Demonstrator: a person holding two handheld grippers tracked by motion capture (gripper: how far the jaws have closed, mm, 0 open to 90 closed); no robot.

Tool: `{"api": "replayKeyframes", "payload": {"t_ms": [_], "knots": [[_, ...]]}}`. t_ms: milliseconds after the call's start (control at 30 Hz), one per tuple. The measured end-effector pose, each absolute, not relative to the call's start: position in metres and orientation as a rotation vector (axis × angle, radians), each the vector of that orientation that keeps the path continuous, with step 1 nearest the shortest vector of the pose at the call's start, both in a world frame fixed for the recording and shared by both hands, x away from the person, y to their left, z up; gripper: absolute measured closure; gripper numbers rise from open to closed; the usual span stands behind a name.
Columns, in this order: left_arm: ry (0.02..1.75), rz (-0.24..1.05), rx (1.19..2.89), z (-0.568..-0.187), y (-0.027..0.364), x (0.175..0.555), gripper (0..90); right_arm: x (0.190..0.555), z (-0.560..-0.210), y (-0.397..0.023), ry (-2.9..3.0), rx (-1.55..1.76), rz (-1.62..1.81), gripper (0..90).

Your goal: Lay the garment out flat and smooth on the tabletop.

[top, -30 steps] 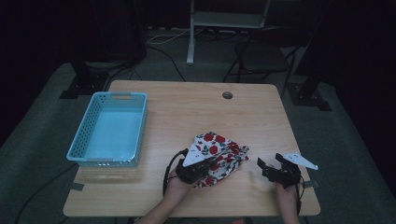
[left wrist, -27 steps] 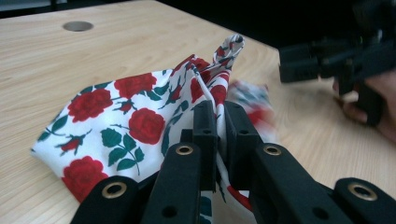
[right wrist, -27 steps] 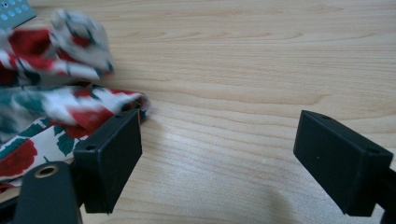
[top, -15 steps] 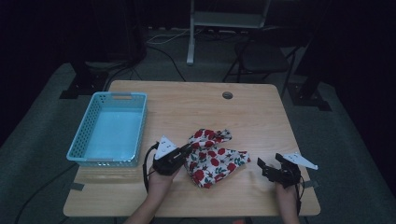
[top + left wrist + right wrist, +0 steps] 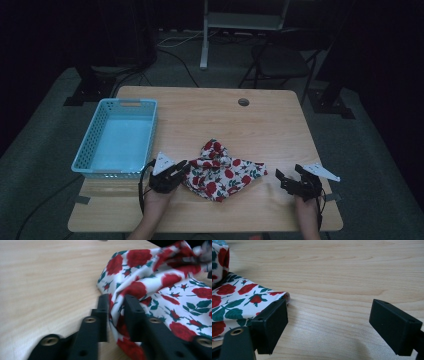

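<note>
A white cloth printed with red roses lies crumpled on the wooden table, near its front edge. My left gripper is at the cloth's left edge. In the left gripper view a fold of the cloth stands between the jaws of this gripper, which have just been opening and are a little apart. My right gripper rests to the right of the cloth. It is wide open over bare wood, with a corner of the cloth beside its left jaw.
A light blue plastic basket sits at the table's left side, just behind my left hand. A small round hole is in the tabletop near the far edge. Chair and stand legs are on the dark floor beyond.
My left gripper has moved to the left and drawn the cloth's edge with it, so the cloth lies wider. Its jaws have parted slightly. The right gripper has stayed where it was.
</note>
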State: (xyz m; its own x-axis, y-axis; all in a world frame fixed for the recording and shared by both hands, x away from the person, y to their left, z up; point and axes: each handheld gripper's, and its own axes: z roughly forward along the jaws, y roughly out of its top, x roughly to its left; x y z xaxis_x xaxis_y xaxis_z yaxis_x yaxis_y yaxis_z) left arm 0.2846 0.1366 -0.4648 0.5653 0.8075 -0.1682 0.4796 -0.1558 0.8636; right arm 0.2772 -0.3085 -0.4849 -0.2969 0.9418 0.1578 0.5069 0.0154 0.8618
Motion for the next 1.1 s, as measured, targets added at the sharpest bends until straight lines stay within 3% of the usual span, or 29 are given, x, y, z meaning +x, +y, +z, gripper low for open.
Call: {"api": "replayKeyframes", "payload": {"t_ms": [300,367,433,500,667,1033,1100], "knots": [[1.037,0.398,1.844,-0.470,0.145,0.278,70.4,0.277,-0.485,-0.308,1.834,1.476,1.220,14.7],[0.988,0.450,1.850,-0.463,0.140,0.271,59.0,0.277,-0.485,-0.308,1.833,1.476,1.220,14.7],[0.945,0.508,1.881,-0.453,0.129,0.263,37.5,0.277,-0.485,-0.308,1.833,1.478,1.217,14.7],[0.846,0.470,1.922,-0.444,0.118,0.260,31.2,0.278,-0.485,-0.307,1.833,1.481,1.212,14.7],[0.693,0.476,2.079,-0.430,0.075,0.266,31.5,0.277,-0.485,-0.308,1.834,1.476,1.213,14.7],[0.634,0.439,2.316,-0.453,0.027,0.297,34.2,0.277,-0.485,-0.309,1.837,1.472,1.231,14.7],[0.613,0.409,2.329,-0.458,0.026,0.301,43.4,0.277,-0.485,-0.309,1.839,1.471,1.231,14.7]]}}
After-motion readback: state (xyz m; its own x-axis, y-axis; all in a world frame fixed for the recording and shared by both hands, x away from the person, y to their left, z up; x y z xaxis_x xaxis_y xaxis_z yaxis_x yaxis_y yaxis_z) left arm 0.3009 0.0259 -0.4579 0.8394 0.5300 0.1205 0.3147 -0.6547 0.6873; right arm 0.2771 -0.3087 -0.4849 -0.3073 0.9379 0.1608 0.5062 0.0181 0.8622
